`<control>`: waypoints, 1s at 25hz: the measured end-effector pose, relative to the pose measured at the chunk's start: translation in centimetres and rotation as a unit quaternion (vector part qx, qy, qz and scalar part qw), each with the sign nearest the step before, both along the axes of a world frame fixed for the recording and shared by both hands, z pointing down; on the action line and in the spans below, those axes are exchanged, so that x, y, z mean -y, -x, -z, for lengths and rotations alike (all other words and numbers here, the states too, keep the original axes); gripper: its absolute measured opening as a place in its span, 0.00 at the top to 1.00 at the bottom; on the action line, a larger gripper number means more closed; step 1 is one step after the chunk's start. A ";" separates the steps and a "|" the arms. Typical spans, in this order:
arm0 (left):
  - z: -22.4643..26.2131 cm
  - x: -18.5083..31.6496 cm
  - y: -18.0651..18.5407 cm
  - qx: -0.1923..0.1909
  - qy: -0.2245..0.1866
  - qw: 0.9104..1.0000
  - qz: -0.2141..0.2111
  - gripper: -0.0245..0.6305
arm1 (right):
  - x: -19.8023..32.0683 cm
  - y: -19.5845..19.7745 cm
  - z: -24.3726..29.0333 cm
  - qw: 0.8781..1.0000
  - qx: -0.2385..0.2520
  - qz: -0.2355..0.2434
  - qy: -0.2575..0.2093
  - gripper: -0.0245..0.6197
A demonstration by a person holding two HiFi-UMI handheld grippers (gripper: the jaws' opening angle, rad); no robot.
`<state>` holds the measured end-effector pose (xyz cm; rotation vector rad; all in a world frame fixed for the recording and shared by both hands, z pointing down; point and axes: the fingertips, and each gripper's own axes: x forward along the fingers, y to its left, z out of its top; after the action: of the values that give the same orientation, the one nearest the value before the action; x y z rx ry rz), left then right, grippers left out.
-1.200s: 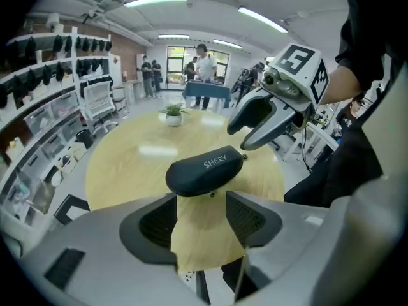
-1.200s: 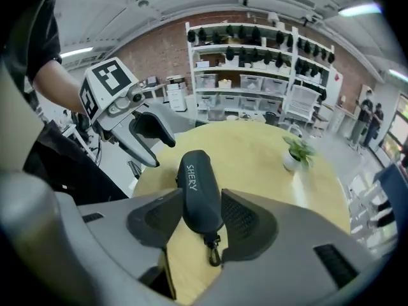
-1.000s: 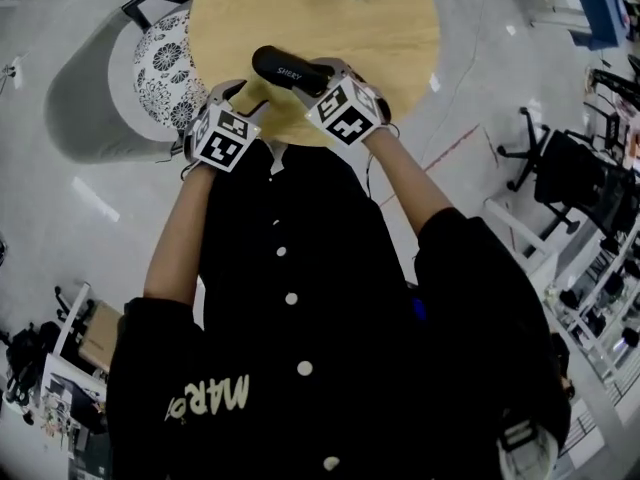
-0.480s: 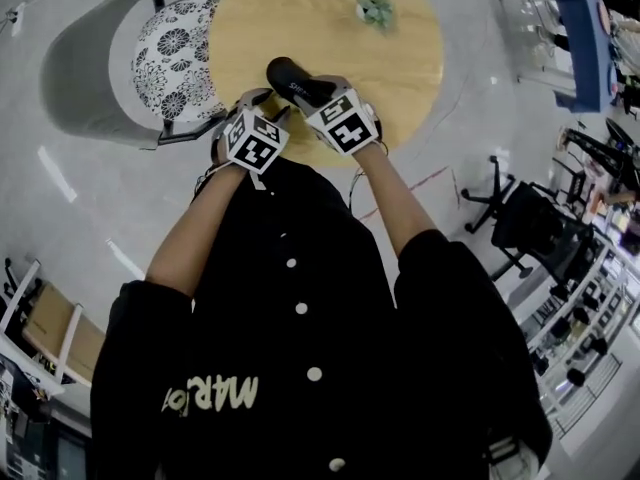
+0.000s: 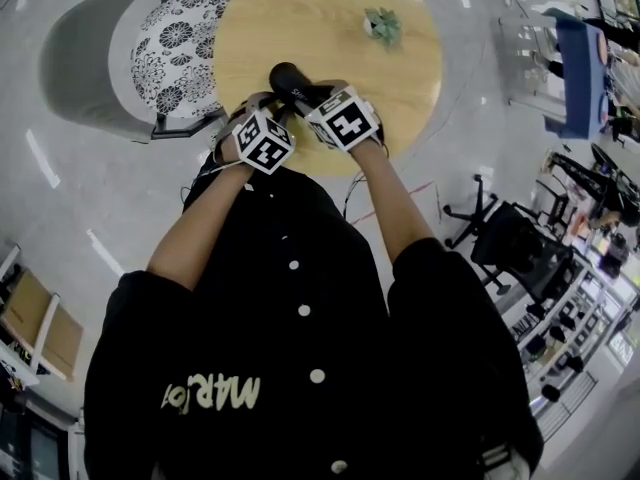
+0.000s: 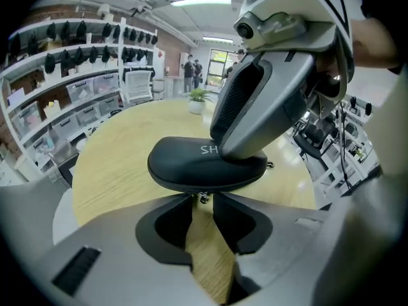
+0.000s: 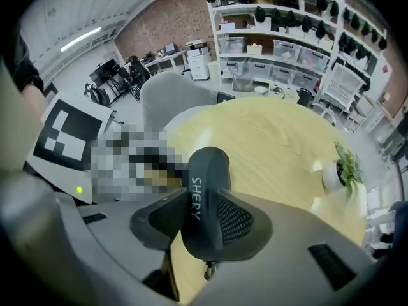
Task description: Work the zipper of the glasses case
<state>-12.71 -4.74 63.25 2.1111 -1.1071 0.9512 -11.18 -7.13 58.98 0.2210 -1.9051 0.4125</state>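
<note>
Right gripper [image 7: 203,201] clamps case [image 7: 207,164]; left gripper [image 6: 202,204] jaws closing (pull [image 6: 203,198] between)

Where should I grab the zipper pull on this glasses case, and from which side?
Pinch the small metal zipper pull itself, hanging below the seam midway along the glasses case's long side. Probably come from that side, one jaw each side of the tab: it dangles free of the shell.

**Table** [image 5: 400,63]: round, wooden, at top of view.
**On it:** black glasses case [image 5: 287,76]; small potted plant [image 5: 382,25], well apart.
**Left tongs** [image 5: 258,108]: marker cube uppermost, jaws lately closing, at case's near side; what lies between them indiscernible.
**Right tongs** [image 5: 312,96]: over case's right part.
**Patterned seat** [image 5: 175,53]: left of table.
**Black buttoned shirt** [image 5: 300,308]: below.
</note>
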 end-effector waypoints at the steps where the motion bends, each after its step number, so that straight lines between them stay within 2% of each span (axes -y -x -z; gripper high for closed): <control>1: -0.1 0.1 0.1 0.009 -0.002 1.000 -0.002 0.82 | 0.0 0.0 0.0 1.000 -0.003 0.004 -0.002 0.74; 4: 0.0 0.1 0.0 0.030 -0.009 0.999 -0.017 0.85 | -0.2 -0.1 -0.1 1.000 -0.012 0.011 -0.009 0.74; 5: 0.1 0.0 -0.1 0.032 -0.011 0.999 -0.018 0.92 | -0.2 -0.1 -0.1 1.000 -0.014 0.013 -0.013 0.74; 9: 0.5 -0.3 0.0 0.020 -0.011 1.000 -0.012 0.95 | -0.2 0.0 0.0 0.999 -0.013 0.017 -0.025 0.74; 12: 0.4 -0.4 0.3 0.035 -0.012 0.999 -0.030 0.95 | 0.1 0.2 0.1 0.999 -0.011 0.017 -0.039 0.74; 17: 0.5 -0.4 0.7 0.017 0.010 0.999 -0.040 0.95 | -0.3 -0.2 -0.1 0.999 -0.016 0.015 -0.043 0.74; 25: 0.5 -0.2 1.1 0.027 0.017 0.998 -0.062 0.95 | -0.3 -0.3 0.1 0.999 -0.008 0.012 -0.050 0.74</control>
<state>-13.76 -4.51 62.74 2.1592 -0.9877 1.0826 -10.91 -6.85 58.89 0.2670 -1.9137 0.2994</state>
